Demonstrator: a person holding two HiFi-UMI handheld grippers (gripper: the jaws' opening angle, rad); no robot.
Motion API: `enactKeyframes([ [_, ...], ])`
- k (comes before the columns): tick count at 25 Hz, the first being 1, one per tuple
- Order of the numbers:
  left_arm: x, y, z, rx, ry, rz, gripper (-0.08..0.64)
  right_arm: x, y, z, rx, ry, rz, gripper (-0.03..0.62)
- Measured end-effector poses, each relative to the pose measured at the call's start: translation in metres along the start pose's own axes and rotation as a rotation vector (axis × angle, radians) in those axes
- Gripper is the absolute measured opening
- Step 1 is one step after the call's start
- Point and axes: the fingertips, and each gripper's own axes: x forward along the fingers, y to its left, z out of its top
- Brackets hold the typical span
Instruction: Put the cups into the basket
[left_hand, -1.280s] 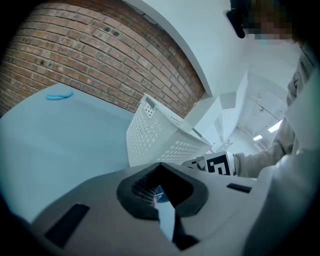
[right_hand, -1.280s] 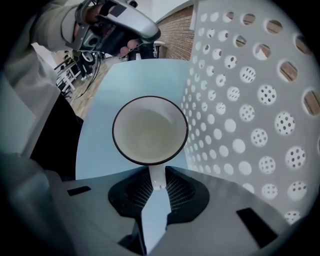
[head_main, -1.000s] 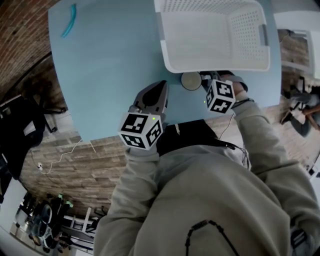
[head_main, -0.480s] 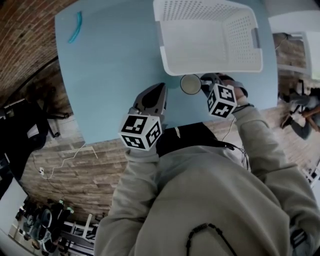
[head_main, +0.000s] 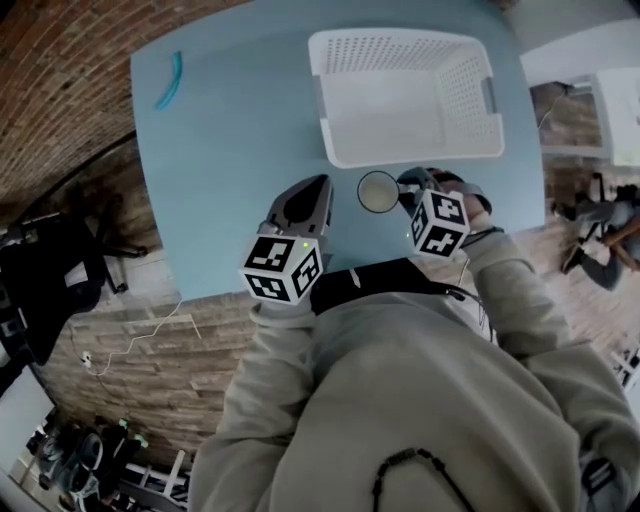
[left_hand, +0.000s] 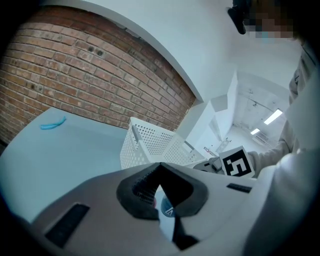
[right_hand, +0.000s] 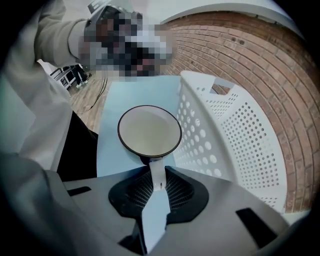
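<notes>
Holding the white enamel cup with a dark rim (right_hand: 149, 131) by its handle, the right gripper (right_hand: 156, 182) has it just beside the white perforated plastic basket (right_hand: 235, 135). The carrying step looks to be in hand; next the cup must clear the rim before release. The left gripper (left_hand: 162, 192) has its jaws together, empty.

one cup (head_main: 378, 192), one basket (head_main: 468, 95), one blue strip (head_main: 168, 80), two tools (head_main: 319, 186) (head_main: 404, 186).
</notes>
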Motion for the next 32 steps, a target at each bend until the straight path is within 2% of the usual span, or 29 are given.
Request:
enactKeyframes([
  [8, -0.003, -0.015, 0.033, 0.067, -0.022, -0.027, -0.005, -0.041, 0.003, 0.014, 0.002, 0.002, -0.008, 0.061],
  [18, -0.002, -0.025, 0.063, 0.105, -0.053, -0.054, -0.005, -0.083, -0.012, 0.031, 0.026, -0.026, -0.036, 0.061],
  [24, 0.005, -0.046, 0.087, 0.146, -0.078, -0.093, -0.005, -0.106, -0.019, 0.038, 0.037, -0.052, -0.055, 0.061],
  [28, -0.001, -0.063, 0.1, 0.142, -0.107, -0.124, -0.005, -0.12, -0.022, 0.039, 0.046, -0.071, -0.064, 0.061],
  [32, 0.003, -0.075, 0.105, 0.168, -0.107, -0.146, -0.005, -0.13, -0.026, 0.038, 0.064, -0.084, -0.08, 0.061],
])
